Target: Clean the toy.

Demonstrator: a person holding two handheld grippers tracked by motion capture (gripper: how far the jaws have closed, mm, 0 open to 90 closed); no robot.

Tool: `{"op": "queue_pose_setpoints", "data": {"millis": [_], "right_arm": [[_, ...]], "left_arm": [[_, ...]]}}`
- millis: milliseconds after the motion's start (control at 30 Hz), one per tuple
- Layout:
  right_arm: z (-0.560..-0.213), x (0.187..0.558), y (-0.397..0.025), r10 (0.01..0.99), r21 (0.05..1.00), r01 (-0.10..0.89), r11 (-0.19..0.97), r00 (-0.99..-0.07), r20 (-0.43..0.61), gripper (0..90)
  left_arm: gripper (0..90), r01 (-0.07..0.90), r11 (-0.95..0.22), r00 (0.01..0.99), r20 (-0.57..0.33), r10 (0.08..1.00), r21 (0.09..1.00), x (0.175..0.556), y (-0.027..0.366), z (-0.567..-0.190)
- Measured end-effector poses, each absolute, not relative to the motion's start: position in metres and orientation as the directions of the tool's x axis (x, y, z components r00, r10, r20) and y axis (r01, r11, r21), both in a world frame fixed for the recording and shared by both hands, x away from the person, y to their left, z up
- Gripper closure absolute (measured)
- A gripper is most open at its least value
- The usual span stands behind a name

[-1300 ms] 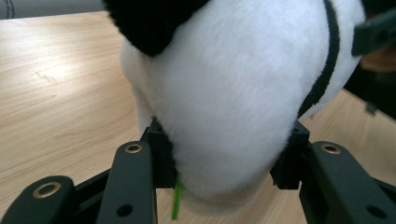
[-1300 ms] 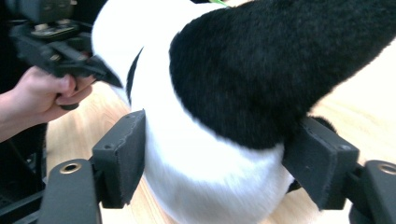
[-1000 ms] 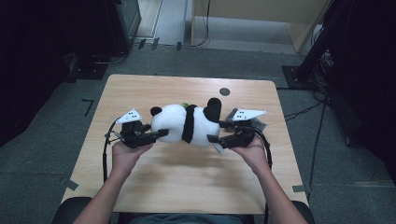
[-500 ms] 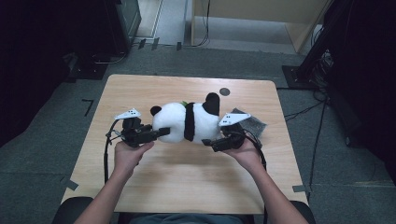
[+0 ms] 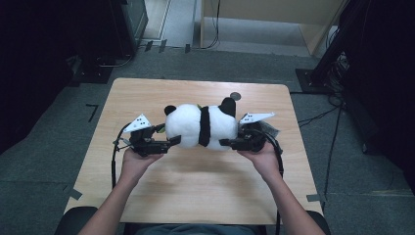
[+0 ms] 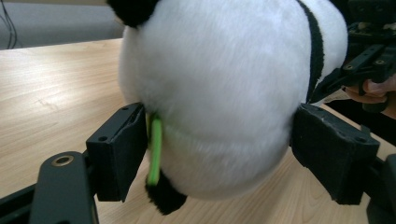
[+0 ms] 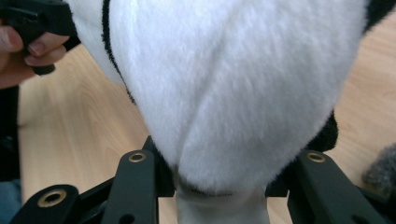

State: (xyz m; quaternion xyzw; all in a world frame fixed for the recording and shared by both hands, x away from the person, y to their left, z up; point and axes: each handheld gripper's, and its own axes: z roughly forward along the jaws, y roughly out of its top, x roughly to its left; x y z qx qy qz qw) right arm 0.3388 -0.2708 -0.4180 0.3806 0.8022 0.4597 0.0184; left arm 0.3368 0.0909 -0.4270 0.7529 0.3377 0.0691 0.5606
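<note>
Holding the toy panda [image 5: 200, 126] above the middle of the table [image 5: 205, 196], I have my left gripper [image 5: 169, 142] clamped on one end; my right gripper [image 5: 227, 143] pinches the other end.

Wooden table [image 5: 205, 191] (small round disc [image 5: 236, 96] at far edge).
</note>
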Motion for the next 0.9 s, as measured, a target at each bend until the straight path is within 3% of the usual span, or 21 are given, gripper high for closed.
{"op": "queue_pose_setpoints", "data": {"millis": [167,467,733,767,900], "right_arm": [[-0.414,0.339,-0.283,0.635,0.736,0.635,0.236,-0.674,0.377,58.9],[-0.407,0.335,-0.273,0.581,0.756,0.606,0.248,-0.717,0.385,55.4],[-0.411,0.337,-0.270,0.571,0.734,0.624,0.266,-0.716,0.402,48.6],[-0.413,0.337,-0.269,0.575,0.736,0.622,0.267,-0.716,0.396,42.7],[-0.414,0.336,-0.266,0.579,0.757,0.588,0.285,-0.735,0.352,32.8]], "left_arm": [[21.1,0.438,-0.152,0.757,-0.271,0.595,0.886,0.333,0.098,-0.431],[19.9,0.401,-0.218,0.791,-0.216,0.572,0.890,0.330,0.078,-0.442],[40.5,0.439,-0.206,0.757,-0.236,0.609,0.874,0.325,0.073,-0.439],[46.8,0.439,-0.207,0.754,-0.233,0.613,0.875,0.324,0.073,-0.439],[53.3,0.461,-0.197,0.741,-0.253,0.623,0.865,0.324,0.076,-0.437]]}}
